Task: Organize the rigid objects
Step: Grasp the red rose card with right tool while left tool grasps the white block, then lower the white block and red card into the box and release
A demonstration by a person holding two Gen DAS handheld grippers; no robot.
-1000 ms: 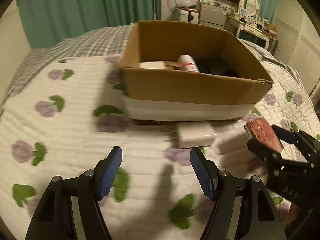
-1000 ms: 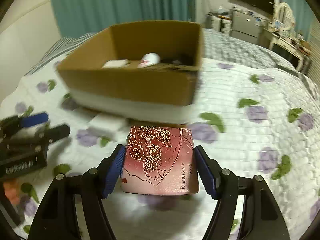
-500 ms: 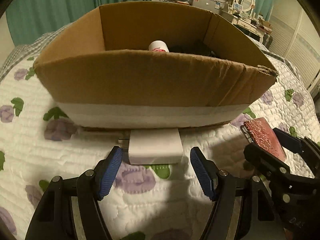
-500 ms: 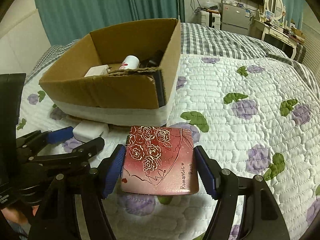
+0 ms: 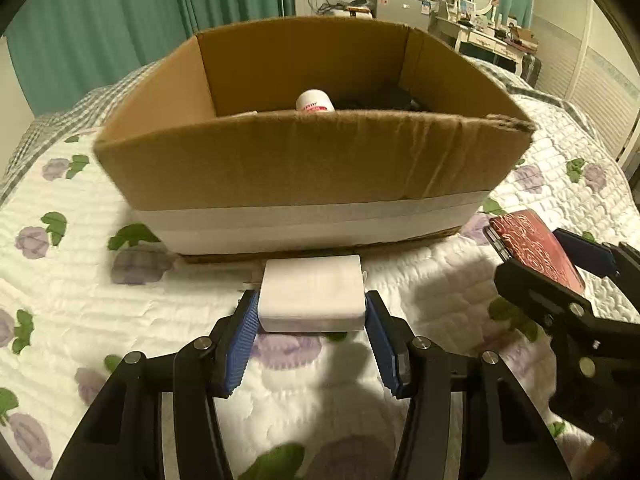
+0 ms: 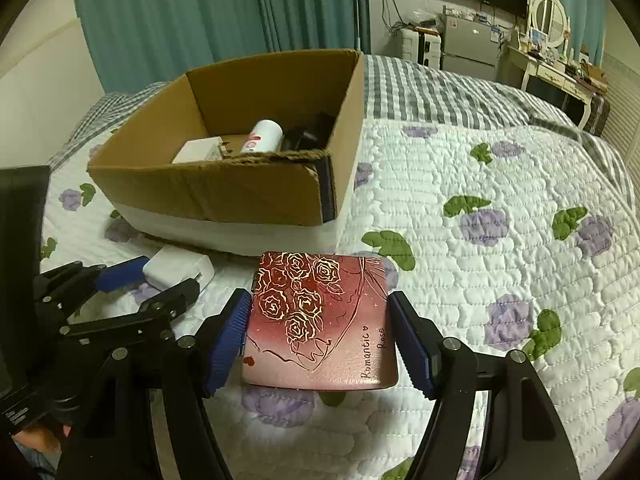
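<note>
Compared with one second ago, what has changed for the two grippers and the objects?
The left gripper moved forward to the white charger in front of the cardboard box, and its jaws closed on the charger's sides; before, they were open and empty. The right gripper still holds the red rose-patterned case. The box and its contents stayed in place on the quilt.

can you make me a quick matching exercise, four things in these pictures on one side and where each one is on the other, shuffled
Things:
1. white charger block
2. red rose case
3. white bottle
4. cardboard box

Places:
A. lying inside the box
B. sitting on the floral quilt
C. between the left gripper fingers
D. between the right gripper fingers

Pairs: 1-C, 2-D, 3-A, 4-B
</note>
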